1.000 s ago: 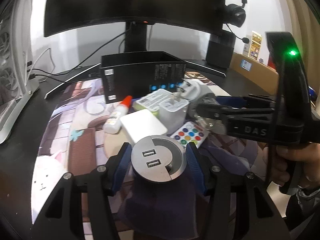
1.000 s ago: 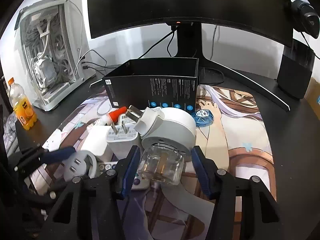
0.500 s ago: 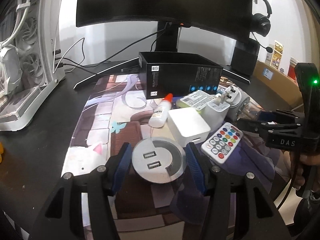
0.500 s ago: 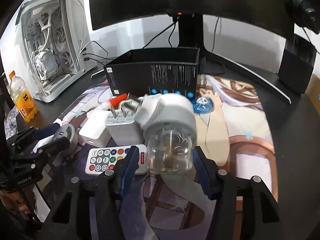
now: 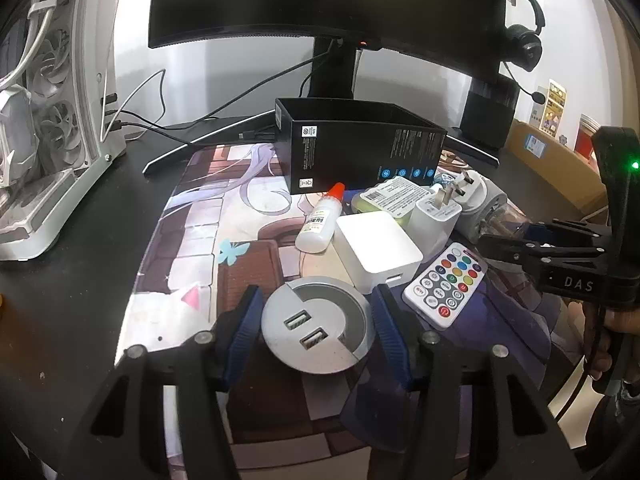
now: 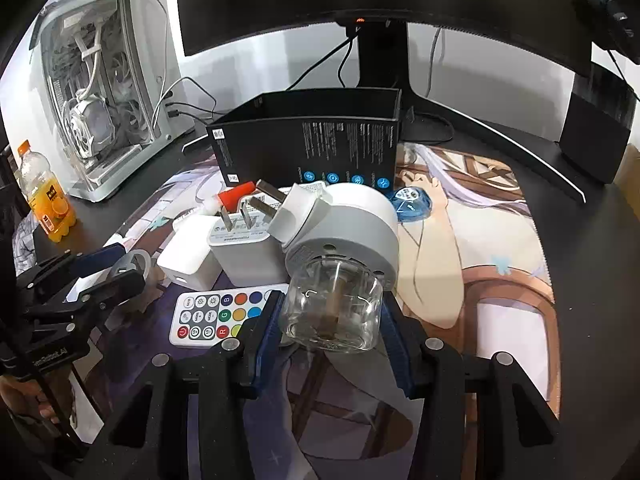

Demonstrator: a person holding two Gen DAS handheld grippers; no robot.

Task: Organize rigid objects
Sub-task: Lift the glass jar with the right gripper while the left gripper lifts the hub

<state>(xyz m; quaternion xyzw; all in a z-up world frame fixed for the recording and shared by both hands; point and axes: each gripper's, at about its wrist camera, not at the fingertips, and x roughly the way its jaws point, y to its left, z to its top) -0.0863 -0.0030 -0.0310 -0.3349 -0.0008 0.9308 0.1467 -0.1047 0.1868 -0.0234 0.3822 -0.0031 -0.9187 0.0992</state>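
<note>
My left gripper (image 5: 318, 326) is shut on a round grey USB hub (image 5: 318, 322), held low over the printed desk mat (image 5: 208, 232). My right gripper (image 6: 332, 320) is shut on the clear end of a white round plug-in device (image 6: 340, 268); it also shows in the left wrist view (image 5: 486, 208). An open black box (image 6: 308, 148) stands behind the pile. In front of it lie a white charger block (image 5: 378, 252), a pronged white adapter (image 6: 244, 248), a colourful remote (image 5: 446, 284), a red-capped glue bottle (image 5: 322, 220) and a green-edged labelled pack (image 5: 390, 196).
A curved monitor on a stand (image 5: 332, 72) is at the back. A white PC case (image 6: 108, 88) stands at the left, an orange drink bottle (image 6: 44, 196) beside it. A black speaker (image 6: 596, 136) is at the right. A blue tape dispenser (image 6: 412, 204) lies on the mat.
My left gripper has pulled back and to the left with the USB hub, away from the pile. My right gripper has drawn back slightly with the plug-in device.
</note>
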